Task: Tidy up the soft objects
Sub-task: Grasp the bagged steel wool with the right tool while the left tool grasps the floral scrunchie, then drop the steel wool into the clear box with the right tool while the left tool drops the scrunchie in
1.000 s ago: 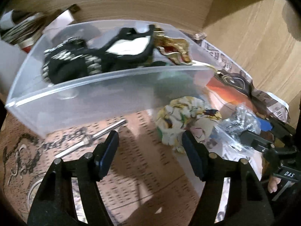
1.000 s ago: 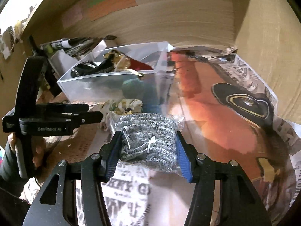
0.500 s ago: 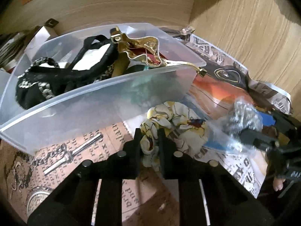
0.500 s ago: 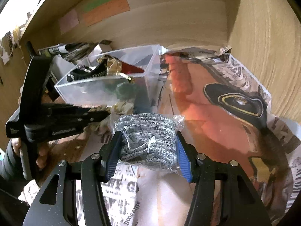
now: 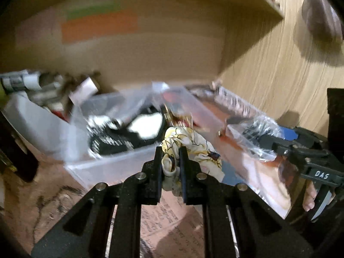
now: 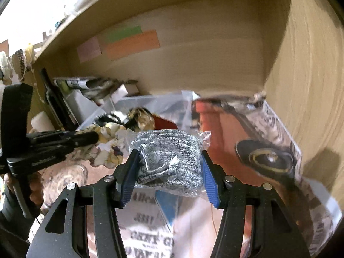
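Observation:
My left gripper (image 5: 170, 167) is shut on a cream floral cloth (image 5: 193, 148) and holds it lifted at the front edge of a clear plastic bin (image 5: 111, 167). The cloth also shows in the right wrist view (image 6: 107, 146), held by the left gripper (image 6: 94, 137). My right gripper (image 6: 169, 169) is shut on a clear bag of grey-and-white cord (image 6: 169, 157), held above the newspaper. That bag shows in the left wrist view (image 5: 258, 135) to the right of the bin. The bin holds black-and-white fabric (image 5: 129, 133) and a gold-patterned item (image 6: 142, 118).
Printed newspaper (image 6: 268, 150) lines the shelf floor. Wooden walls (image 6: 311, 86) close the back and right. Coloured paper strips (image 6: 129, 43) are stuck on the back wall. A white box and clutter (image 5: 32, 99) stand left of the bin.
My left gripper closed on the floral cloth and lifted it from the newspaper up to the bin's front edge. My right gripper kept hold of the cord bag and rose slightly.

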Available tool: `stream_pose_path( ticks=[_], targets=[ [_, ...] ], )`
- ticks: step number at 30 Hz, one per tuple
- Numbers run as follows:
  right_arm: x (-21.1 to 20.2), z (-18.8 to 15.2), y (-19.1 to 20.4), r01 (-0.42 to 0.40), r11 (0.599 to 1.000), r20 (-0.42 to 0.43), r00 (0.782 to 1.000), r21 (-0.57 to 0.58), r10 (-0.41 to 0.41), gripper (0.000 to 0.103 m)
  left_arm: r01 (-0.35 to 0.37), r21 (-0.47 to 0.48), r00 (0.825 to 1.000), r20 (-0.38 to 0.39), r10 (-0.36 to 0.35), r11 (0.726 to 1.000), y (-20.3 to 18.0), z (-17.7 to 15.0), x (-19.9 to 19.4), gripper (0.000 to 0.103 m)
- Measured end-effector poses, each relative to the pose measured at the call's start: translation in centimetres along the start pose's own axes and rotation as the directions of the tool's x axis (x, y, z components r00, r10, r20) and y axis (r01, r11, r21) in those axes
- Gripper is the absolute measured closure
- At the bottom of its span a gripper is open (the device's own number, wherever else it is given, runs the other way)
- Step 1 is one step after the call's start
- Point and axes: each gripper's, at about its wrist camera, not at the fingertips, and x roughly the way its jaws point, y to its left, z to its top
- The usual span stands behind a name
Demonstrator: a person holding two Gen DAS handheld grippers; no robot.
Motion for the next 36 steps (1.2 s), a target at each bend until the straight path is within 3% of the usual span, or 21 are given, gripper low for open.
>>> stream_pose_path(
  ticks=[7, 14, 19, 29, 36],
  targets=[
    [0.5, 2.7, 1.0, -0.022, 0.999, 0.06, 0.998, -0.031, 0.024, 0.051, -0.057, -0.033, 0.99, 0.126, 0.06, 0.998, 2.3, 3.1, -3.1, 0.09],
    [2.9, 5.2, 2.4, -0.038, 0.997, 0.086, 0.995, -0.073, 0.045, 0.051, -0.105, -0.067, 0.98, 0.162, 0.114, 0.992, 5.0, 5.1, -3.4, 0.09],
    [5.9, 6.0, 2.4, -0.044, 0.997, 0.054, 0.997, -0.067, 0.048, 0.051, -0.12, -0.087, 0.984, 0.123, 0.13, 0.989, 6.7, 5.8, -1.1, 0.09],
    [11.8, 5.1, 2.1, -0.039, 0.998, -0.099, 0.994, -0.051, 0.034, 0.049, -0.136, -0.082, 0.99, -0.051, 0.132, 0.987, 8.7, 4.5, 6.0, 0.088],
    [12.2, 4.9, 2.3, -0.028, 0.997, -0.116, 0.993, -0.072, 0.02, 0.037, -0.13, -0.104, 0.99, -0.076, 0.122, 0.986, 8.9, 3.9, 5.7, 0.064]
  ],
)
